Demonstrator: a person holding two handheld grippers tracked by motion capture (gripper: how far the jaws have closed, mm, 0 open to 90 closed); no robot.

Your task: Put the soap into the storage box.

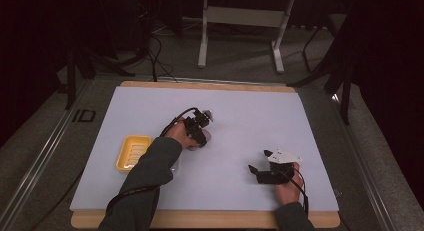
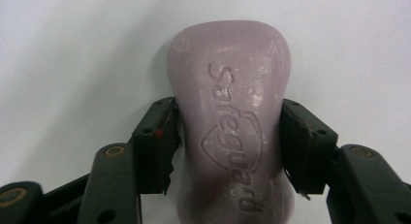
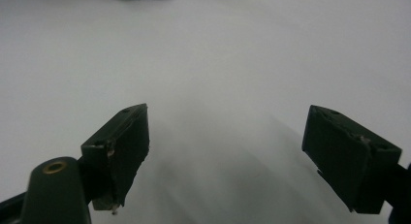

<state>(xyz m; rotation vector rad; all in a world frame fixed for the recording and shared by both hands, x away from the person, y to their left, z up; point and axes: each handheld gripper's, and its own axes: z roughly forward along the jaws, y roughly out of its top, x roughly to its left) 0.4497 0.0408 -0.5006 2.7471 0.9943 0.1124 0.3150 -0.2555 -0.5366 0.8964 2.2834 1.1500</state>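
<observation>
A pale lilac soap bar (image 2: 228, 136) with a stamped brand name lies flat on the white mat (image 1: 240, 111). My left gripper (image 2: 228, 145) points down over it, and both black pads (image 2: 160, 136) press against the bar's narrow waist, so it is shut on the soap. In the high view the soap (image 1: 206, 136) peeks out under the left gripper (image 1: 201, 135) near the mat's middle. My right gripper (image 1: 259, 161) rests low at the front right, turned toward the left, and its jaws stand wide open with nothing between them (image 3: 228, 151).
A yellow ribbed soap dish (image 1: 132, 152) sits on the mat left of my left forearm. The mat lies on a wooden table top (image 1: 210, 85). Beyond it are a dark floor, cables and a desk frame (image 1: 240, 21).
</observation>
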